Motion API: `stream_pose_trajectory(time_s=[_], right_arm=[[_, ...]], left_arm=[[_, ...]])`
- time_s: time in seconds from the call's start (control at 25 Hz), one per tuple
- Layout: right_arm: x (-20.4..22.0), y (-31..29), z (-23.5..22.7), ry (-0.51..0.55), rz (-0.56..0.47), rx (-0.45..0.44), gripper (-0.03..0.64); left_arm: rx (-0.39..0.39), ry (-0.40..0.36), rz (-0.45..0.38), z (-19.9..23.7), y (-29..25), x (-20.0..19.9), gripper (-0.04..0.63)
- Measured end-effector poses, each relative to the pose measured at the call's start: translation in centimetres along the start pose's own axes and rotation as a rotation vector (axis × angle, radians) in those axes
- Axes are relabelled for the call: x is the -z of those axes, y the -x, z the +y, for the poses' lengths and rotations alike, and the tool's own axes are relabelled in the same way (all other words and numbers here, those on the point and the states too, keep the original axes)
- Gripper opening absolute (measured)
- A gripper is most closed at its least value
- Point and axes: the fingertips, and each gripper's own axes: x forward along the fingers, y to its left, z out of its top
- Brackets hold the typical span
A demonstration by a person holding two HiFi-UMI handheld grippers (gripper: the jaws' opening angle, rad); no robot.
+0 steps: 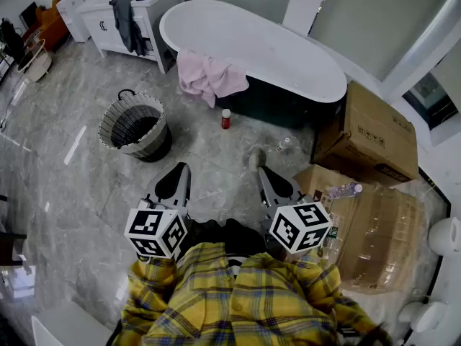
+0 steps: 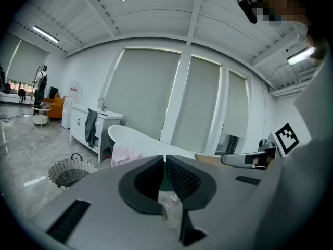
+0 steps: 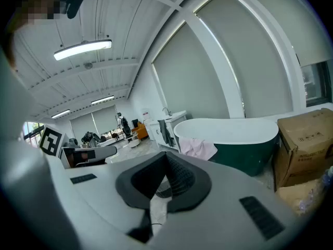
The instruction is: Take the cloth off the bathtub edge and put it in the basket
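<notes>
Hanging over the near rim of the bathtub (image 1: 288, 52), the pink cloth (image 1: 209, 76) is draped at the tub's left end, with most of its folds falling down the outer wall toward the floor. In the head view the tub's long axis runs from about 10 o'clock to 4 o'clock. The cloth is bunched along that same line, so its top edge follows the rim while its free length drops downward.

Both grippers are held low and close to the person's body, well apart from the tub. The left gripper (image 1: 177, 179) has its jaws clenched together with nothing between them, and the right gripper (image 1: 265, 182) is likewise closed and empty.

From the left gripper the cloth lies at roughly 12 to 1 o'clock. From the right gripper it lies at about 11 o'clock. The left one looks slightly nearer, though the difference is small.

The basket (image 1: 108, 121) stands on the floor at about 11 o'clock from the left gripper, to the left of the cloth and near it. That placement suggests the left side suits the carry. A small red-capped bottle (image 1: 226, 118) stands on the floor just below the cloth, along the approach. Either gripper would need to open its jaws before reaching the rim.
</notes>
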Motion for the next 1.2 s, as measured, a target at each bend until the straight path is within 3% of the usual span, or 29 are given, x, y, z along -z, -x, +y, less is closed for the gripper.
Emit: stream_pose_trajectory(time_s=[0.4,0.6,0.8,1.2], right_arm=[[-0.5,-0.2,-2.6,-0.038,-0.005,-0.009,0.025],[0.0,-1.4,-3.7,-0.043,0.012,-0.034,0.025],[0.0,-3.1,-3.0,0.003,0.024,-0.067,0.025],[-2.3,-12.1,-2.3,0.058,0.017,-0.098,0.026]], left_arm=[[-0.034,0.028,0.006,-0.8,-1.8,0.4,0.029],[-0.06,0.001,0.007,-1.1,-1.9,0.6,0.028],[-0.089,0.026,0.005,0.8,-2.4,0.9,0.029],[-0.061,0.046,0.006,7.4,-8.1,-0.6,0.029]])
